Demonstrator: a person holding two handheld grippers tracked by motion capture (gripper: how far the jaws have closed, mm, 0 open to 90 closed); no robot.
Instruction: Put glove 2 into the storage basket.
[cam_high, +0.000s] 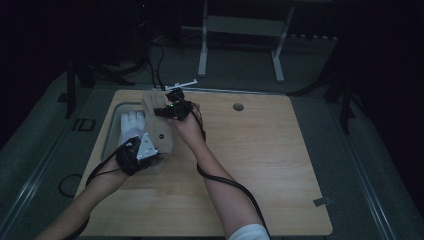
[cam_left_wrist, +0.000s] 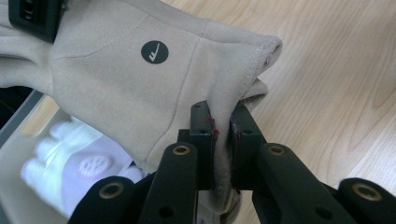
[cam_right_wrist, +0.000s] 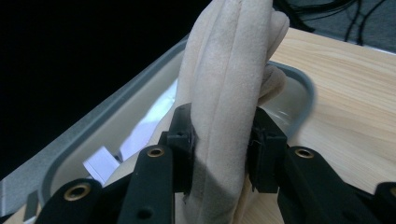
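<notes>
Gripping the cuff edge of the beige glove (cam_left_wrist: 140, 79) in my left gripper (cam_left_wrist: 223, 135), I am clamping its jaws tight on the fabric. Farther out, my right gripper (cam_right_wrist: 223, 140) is pinching the glove's bunched fingers. Between the two, the glove is hanging over the grey tray (cam_right_wrist: 116, 100) at the wooden table's (cam_high: 260, 160) left edge, above a white glove (cam_high: 131, 125) lying inside.

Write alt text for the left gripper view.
The left tongs pinch the cuff edge of a beige glove above a wooden table. A white glove lies blurred in a tray at lower left.
</notes>
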